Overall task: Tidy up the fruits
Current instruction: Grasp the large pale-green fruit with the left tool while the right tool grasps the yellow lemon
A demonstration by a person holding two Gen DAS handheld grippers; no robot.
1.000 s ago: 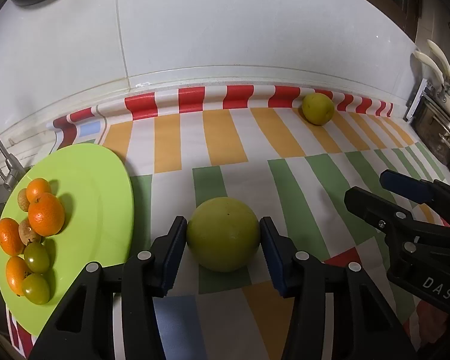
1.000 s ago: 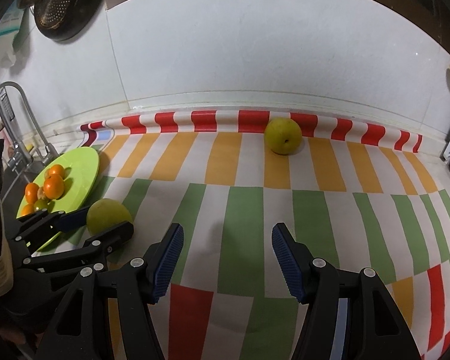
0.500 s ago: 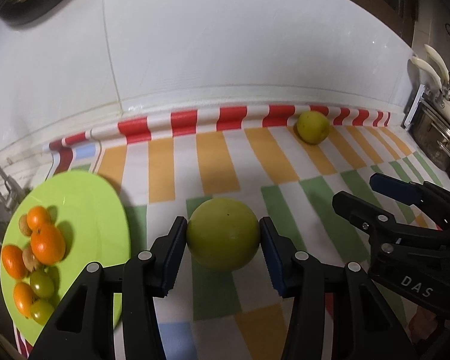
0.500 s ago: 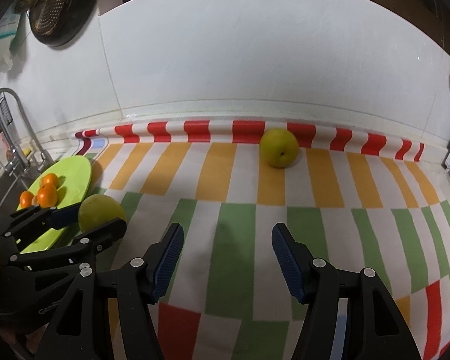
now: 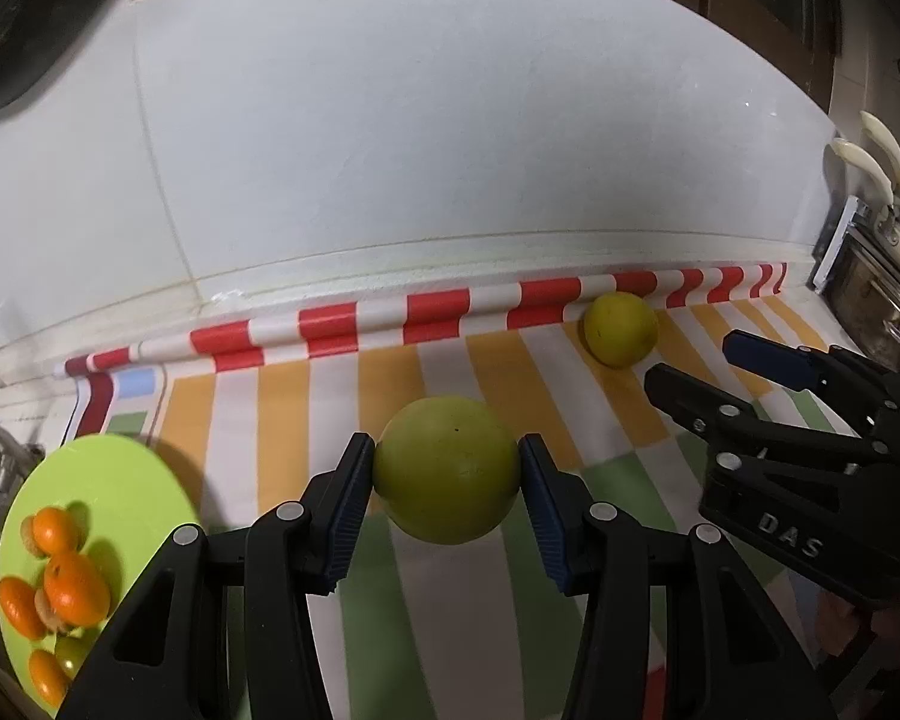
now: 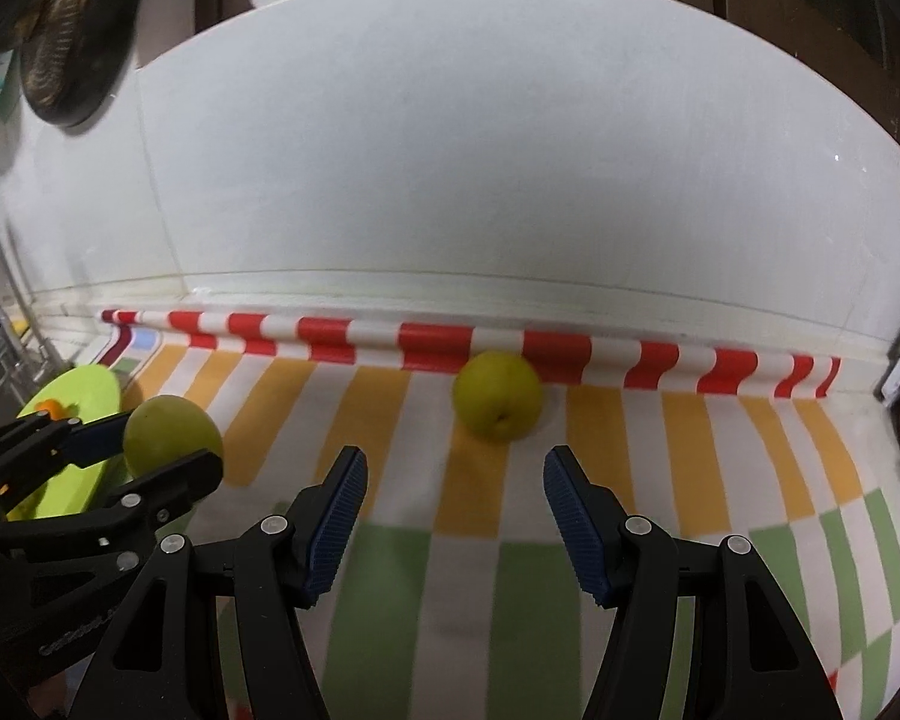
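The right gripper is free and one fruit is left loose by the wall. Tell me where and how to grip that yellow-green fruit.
Take the round yellow-green fruit across its widest middle, coming from the front with the open right gripper. It rests on the striped cloth close to the white wall, so its back looks hard to reach; set one of the fingers on each side.
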